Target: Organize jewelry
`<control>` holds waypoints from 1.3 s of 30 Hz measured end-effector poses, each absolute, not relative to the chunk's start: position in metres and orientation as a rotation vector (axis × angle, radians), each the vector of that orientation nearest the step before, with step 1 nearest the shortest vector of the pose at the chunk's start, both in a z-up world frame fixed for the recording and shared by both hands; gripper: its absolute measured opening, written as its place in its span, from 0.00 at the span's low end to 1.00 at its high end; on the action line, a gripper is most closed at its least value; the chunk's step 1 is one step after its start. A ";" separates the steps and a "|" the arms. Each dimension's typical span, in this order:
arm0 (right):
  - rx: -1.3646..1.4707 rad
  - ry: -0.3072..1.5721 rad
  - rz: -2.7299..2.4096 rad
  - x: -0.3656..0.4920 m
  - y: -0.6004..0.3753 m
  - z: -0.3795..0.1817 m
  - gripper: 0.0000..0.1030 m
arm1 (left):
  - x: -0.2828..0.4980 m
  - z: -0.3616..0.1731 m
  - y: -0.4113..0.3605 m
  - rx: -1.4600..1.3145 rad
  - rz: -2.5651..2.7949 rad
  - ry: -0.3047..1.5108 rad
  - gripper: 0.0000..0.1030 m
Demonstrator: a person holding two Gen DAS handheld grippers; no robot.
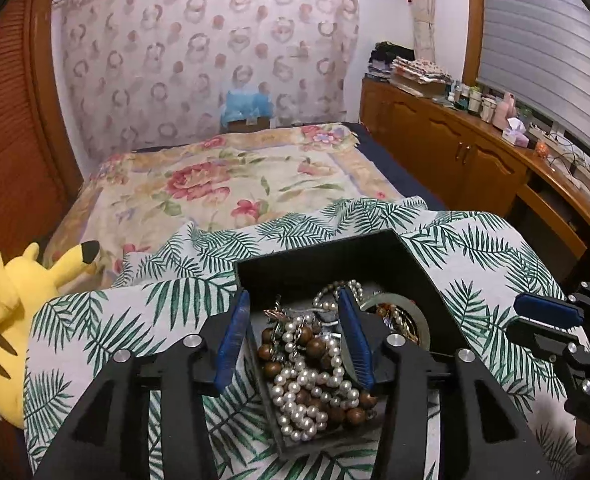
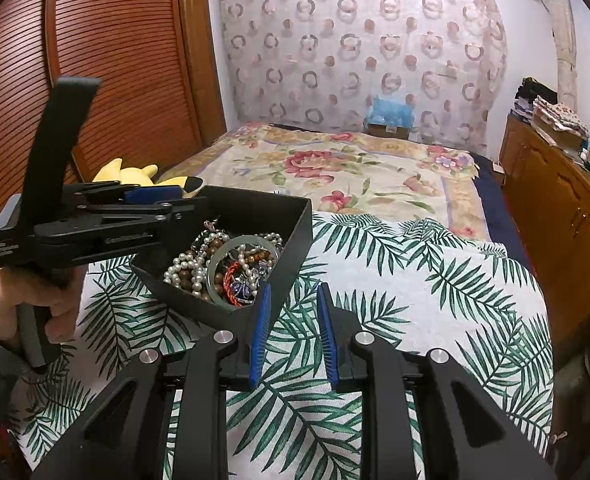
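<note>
Black box w/ jewelry seen on palm-print cloth, near end of bed | L gripper jaws approx half open, straddling box's near-left wall, nothing clamped | R gripper jaws narrowly apart, empty, just right of box
</note>
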State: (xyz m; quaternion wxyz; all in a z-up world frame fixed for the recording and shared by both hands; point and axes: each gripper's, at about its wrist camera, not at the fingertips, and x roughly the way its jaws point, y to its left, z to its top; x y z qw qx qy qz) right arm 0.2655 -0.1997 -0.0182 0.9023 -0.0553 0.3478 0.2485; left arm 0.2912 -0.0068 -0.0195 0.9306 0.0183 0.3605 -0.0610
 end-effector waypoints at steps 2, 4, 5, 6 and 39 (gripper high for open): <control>-0.109 0.717 0.512 0.262 -0.201 -0.019 0.25 | 0.282 -0.019 -0.004 0.035 -0.119 0.729 0.57; -0.104 0.716 0.507 0.260 -0.200 -0.020 0.25 | 0.272 -0.018 -0.003 0.031 -0.118 0.720 0.66; -0.103 0.714 0.504 0.259 -0.199 -0.020 0.25 | 0.266 -0.019 -0.002 0.030 -0.119 0.715 0.72; -0.102 0.712 0.504 0.257 -0.199 -0.020 0.25 | 0.261 -0.019 -0.001 0.029 -0.119 0.710 0.78; -0.016 0.519 0.393 0.161 -0.200 0.017 0.98 | 0.131 0.011 0.017 -0.014 -0.026 0.600 0.93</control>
